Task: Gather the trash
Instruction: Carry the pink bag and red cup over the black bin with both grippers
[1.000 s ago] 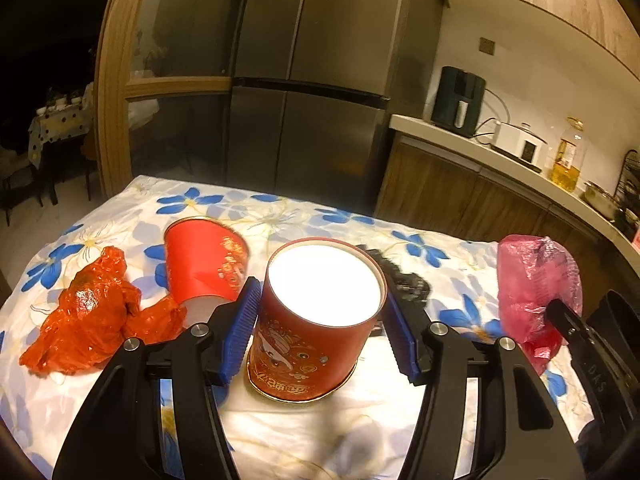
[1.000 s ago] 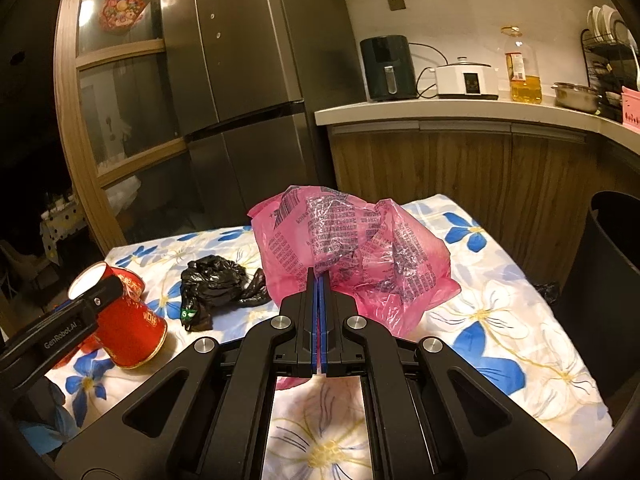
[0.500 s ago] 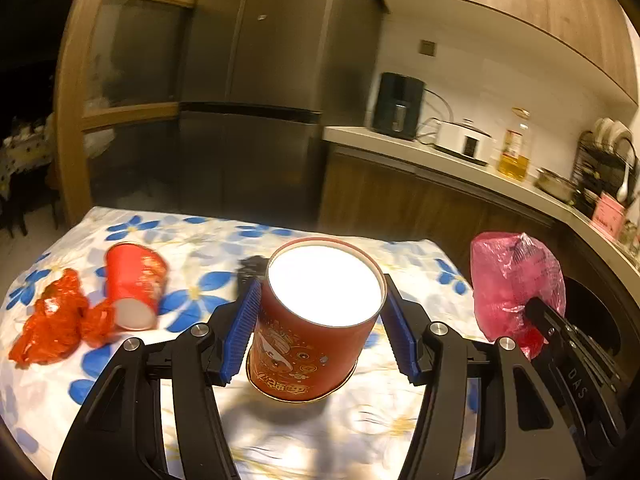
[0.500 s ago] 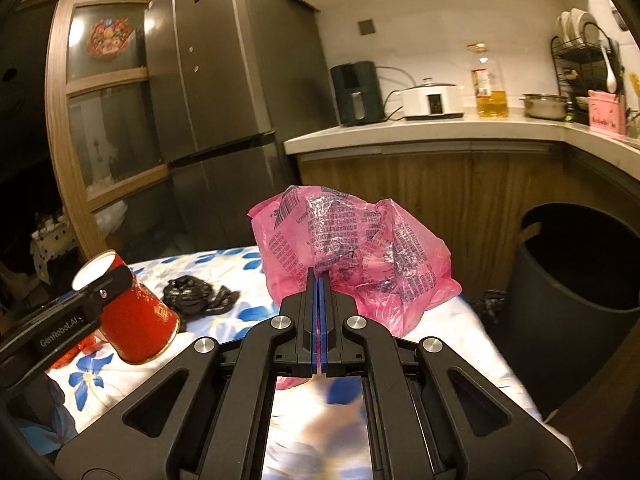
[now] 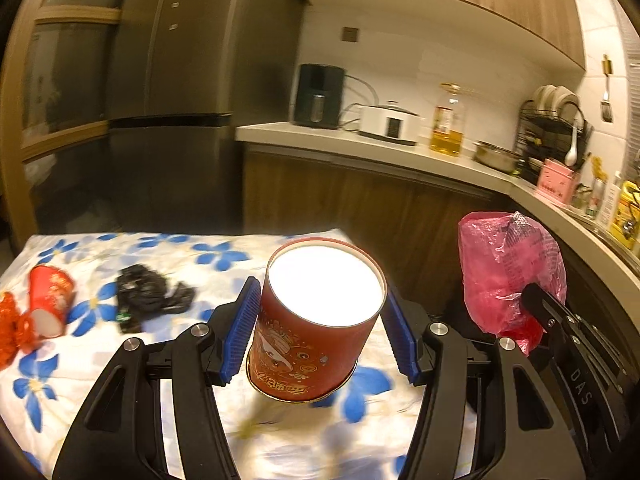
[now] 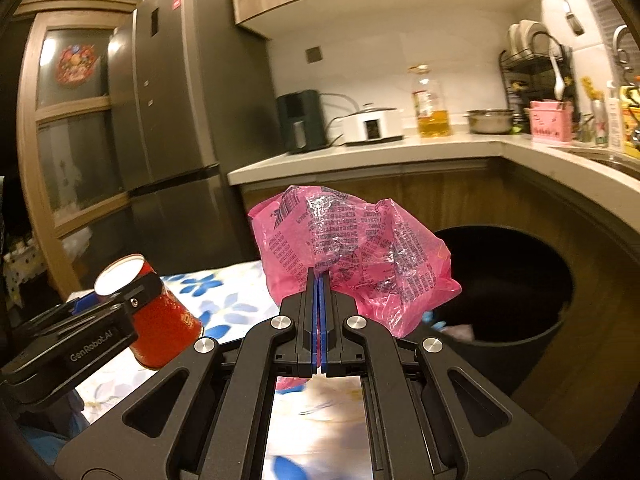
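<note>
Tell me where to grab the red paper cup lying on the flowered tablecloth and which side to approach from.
Grip the red paper cup across its round wall near the middle, probably coming down from above. It lies on its side with its white open mouth toward the camera, so the fingers should straddle the wall. The red crumpled plastic sits close on its left.

A tall steel fridge (image 6: 176,120) stands against the back wall, beside a wood-framed glass door (image 6: 68,128) with a round red decoration on its pane. Along the white wall runs a pale kitchen worktop (image 6: 360,152) over dark wood cabinets, carrying a black appliance (image 6: 300,120), a white cooker (image 6: 370,124), a bottle of oil (image 6: 432,108) and a dish rack (image 6: 536,60). Wooden wall cupboards (image 5: 460,4) hang above, in warm, yellowish light.
</note>
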Motion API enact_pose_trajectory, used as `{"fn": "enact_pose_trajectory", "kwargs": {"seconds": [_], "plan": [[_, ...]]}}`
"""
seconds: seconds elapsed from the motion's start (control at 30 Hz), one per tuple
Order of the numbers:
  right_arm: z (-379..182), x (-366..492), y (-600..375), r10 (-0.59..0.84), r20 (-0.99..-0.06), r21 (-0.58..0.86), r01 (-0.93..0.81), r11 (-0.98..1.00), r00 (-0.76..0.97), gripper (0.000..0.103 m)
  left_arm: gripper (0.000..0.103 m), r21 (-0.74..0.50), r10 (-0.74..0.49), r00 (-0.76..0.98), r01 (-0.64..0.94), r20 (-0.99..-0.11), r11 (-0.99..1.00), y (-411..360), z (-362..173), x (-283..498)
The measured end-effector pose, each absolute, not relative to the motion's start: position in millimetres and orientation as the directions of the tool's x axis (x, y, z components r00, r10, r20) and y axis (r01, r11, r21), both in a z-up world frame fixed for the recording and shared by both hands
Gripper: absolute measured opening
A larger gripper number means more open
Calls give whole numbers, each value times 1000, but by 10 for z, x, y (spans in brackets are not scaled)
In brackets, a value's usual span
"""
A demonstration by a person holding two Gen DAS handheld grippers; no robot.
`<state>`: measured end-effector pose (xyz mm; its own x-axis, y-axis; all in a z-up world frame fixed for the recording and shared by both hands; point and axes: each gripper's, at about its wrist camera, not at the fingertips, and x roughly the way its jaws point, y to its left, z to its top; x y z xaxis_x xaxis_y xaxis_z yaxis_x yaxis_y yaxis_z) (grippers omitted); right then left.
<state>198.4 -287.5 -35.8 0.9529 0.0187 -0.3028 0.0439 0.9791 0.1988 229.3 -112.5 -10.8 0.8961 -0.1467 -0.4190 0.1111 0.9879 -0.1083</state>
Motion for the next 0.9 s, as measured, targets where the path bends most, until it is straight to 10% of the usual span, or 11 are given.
{"fn": "enact_pose_trajectory", "kwargs": {"seconds": [0.9], "plan": [[-408, 2062, -4222, -163, -322, 178, 228, 957, 933, 1, 58, -72, -389, 830, 394, -400, 916, -2994, -30, 2708]]}}
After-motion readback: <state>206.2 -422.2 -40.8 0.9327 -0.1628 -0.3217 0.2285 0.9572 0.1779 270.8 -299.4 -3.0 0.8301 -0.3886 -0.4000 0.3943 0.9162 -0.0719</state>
